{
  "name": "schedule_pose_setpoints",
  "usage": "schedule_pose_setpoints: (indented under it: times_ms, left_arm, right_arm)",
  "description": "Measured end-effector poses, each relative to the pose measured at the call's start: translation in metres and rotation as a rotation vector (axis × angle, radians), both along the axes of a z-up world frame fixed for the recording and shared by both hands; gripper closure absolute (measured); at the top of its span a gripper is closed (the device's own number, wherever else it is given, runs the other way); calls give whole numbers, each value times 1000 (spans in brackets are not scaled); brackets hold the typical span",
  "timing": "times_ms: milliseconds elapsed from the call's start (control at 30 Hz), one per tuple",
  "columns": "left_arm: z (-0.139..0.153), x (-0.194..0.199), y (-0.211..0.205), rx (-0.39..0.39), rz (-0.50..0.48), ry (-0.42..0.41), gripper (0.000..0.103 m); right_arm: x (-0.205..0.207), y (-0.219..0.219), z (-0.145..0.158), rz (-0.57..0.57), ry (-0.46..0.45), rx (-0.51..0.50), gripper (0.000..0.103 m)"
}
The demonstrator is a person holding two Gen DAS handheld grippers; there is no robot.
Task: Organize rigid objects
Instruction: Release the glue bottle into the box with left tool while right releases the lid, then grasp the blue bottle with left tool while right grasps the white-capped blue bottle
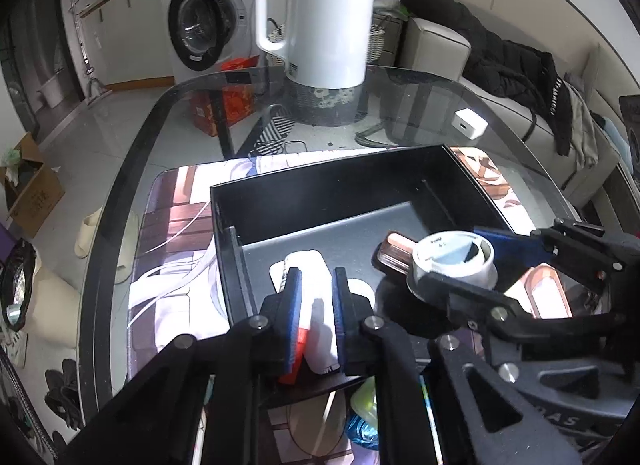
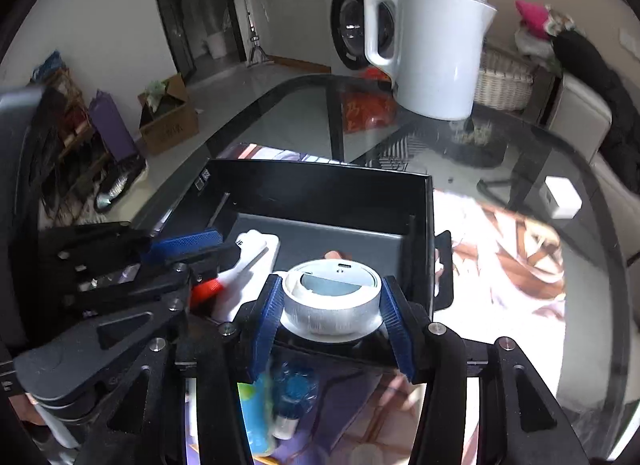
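Black box (image 1: 332, 189), white kettle (image 1: 328, 25), blue-padded left tool (image 1: 316, 293), silver-white tin (image 2: 332, 297)

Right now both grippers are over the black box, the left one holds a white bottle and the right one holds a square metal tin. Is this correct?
Not quite: the tin in the right gripper is round, not square, as the right wrist view shows. The rest holds: the left gripper holds the white bottle, both over the black box.

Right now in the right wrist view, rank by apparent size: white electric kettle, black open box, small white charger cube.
1. black open box
2. white electric kettle, though it sits farther from the camera
3. small white charger cube
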State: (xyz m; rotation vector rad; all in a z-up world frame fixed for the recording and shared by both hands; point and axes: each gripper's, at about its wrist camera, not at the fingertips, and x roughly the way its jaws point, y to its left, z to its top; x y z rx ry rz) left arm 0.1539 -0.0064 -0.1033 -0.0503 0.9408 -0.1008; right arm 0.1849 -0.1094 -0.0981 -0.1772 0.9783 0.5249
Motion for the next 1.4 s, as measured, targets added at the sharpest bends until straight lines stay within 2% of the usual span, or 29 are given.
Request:
schedule_pose_setpoints:
  times_ms: [200,267,300,367,433,500,533,600,667,733,800,833,900,1000,1100,1400]
  left_arm:
    - [1,-3,-2,36,-10,-1,90]
    - [3,-5,-1,48,-3,1,80]
    - [6,-7,1,39,3,-5,78]
    - [10,-10,5,-8,-9,-13,65]
    - [14,-13,9,-23,0,-20,54]
    - [18,-19,13,-63,-6,-16,51]
    - [21,-22,13,-61,-10,-20,49]
    - [28,-30,12,-45,-3,-46,42]
    - [34,-38,12,-23,27,-78,28]
    - [41,-44,10,28,45,-108,27]
    - [47,-49,5,76,17,-124,27]
    - [48,-50,3,100,4,-127,27]
    - [51,-55,3,124,9,-134,27]
    - [48,-58,4,107,-25,-91,26]
    - [42,-61,9,47,-82,-45,26]
    - [17,-62,7,33,-123,99,26]
  right_arm:
    - [-10,-4,0,-37,50,20,53]
    - [-12,-4,0,-44,45,22,53]
    - [-13,-5,0,-44,42,25,53]
    - [-15,-7,1,-45,40,43,53]
    - [-16,-11,3,-44,37,58,53]
    - [-20,-14,8,-39,23,73,51]
    - [-21,-15,11,-42,7,68,49]
    - [-27,-19,17,-45,-26,77,36]
    - [-32,-24,21,-44,-31,93,35]
    - [-34,-29,26,-51,-40,108,35]
    - [-38,-34,32,-64,-54,118,33]
    - [-40,-35,34,-72,-61,122,31]
    - [-45,-39,38,-86,-70,135,19]
    - [-54,-41,42,-81,-71,142,18]
    - [-62,-42,42,-61,-52,151,18]
    - [-73,-43,24,-20,29,119,18]
